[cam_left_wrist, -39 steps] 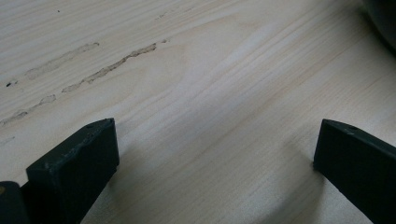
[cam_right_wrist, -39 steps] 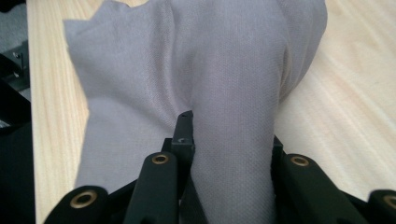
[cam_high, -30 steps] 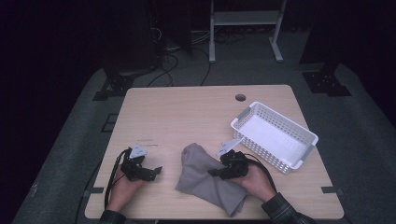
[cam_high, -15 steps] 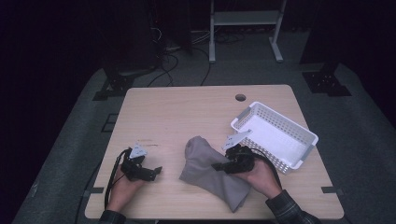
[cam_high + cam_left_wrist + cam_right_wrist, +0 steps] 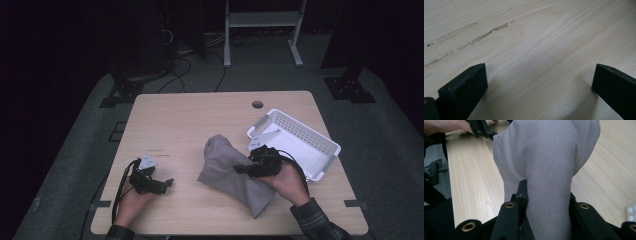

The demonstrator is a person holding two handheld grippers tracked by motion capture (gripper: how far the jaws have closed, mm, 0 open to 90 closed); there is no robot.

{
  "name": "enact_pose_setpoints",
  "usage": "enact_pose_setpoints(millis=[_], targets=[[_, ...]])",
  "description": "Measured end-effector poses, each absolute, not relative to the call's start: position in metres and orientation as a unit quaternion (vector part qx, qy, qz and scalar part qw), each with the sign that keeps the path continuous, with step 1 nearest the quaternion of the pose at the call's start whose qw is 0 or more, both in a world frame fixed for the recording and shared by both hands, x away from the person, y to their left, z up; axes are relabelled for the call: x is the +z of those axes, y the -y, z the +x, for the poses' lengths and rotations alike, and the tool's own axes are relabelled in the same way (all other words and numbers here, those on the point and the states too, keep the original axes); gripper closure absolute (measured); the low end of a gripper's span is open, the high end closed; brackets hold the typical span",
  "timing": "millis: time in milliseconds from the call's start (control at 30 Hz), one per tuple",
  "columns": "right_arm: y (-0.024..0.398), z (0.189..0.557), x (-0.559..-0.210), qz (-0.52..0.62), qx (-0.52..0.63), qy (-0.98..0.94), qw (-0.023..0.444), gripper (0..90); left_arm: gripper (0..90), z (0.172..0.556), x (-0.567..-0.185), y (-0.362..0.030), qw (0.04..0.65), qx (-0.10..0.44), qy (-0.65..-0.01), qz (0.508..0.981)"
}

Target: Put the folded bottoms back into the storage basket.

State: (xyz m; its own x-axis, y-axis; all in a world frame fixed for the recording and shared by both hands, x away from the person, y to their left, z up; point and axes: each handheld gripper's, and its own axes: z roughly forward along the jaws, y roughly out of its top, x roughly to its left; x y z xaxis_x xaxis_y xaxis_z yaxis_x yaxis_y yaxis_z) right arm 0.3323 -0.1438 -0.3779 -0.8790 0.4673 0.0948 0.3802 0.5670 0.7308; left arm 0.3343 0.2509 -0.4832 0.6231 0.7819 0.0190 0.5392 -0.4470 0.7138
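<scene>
A grey cloth point(image 5: 225, 165) lies on the wooden table point(image 5: 200, 115), its far part pulled up into a hump. My right gripper point(image 5: 246, 169) is shut on a bunched fold of it, at the cloth's right side and just left of the white basket point(image 5: 307, 129). In the right gripper view the grey cloth point(image 5: 544, 152) rises between the jaws of the right gripper point(image 5: 546, 188) and hides the far side. My left gripper point(image 5: 164, 184) rests at the table's front left, apart from the cloth. Seen in its own view, the left gripper point(image 5: 539, 82) stands open over bare wood.
The white perforated basket sits tilted at the table's right edge. A round cable hole point(image 5: 257, 104) lies near the far edge. In the right gripper view the other hand's gripper point(image 5: 480, 130) shows beyond the cloth. Dark floor with stand legs surrounds the table.
My right gripper has risen and shifted right toward the basket, dragging the cloth up and along. The left gripper has stayed put.
</scene>
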Motion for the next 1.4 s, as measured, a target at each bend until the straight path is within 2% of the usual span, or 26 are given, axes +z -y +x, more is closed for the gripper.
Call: enact_pose_setpoints(millis=[1400], targets=[[0.221, 0.369, -0.310, 0.301, 0.398, -0.858, 0.125, 68.6, 0.0, 0.334, -0.483, -0.251, 0.345, 0.177, -0.396, 0.832]])
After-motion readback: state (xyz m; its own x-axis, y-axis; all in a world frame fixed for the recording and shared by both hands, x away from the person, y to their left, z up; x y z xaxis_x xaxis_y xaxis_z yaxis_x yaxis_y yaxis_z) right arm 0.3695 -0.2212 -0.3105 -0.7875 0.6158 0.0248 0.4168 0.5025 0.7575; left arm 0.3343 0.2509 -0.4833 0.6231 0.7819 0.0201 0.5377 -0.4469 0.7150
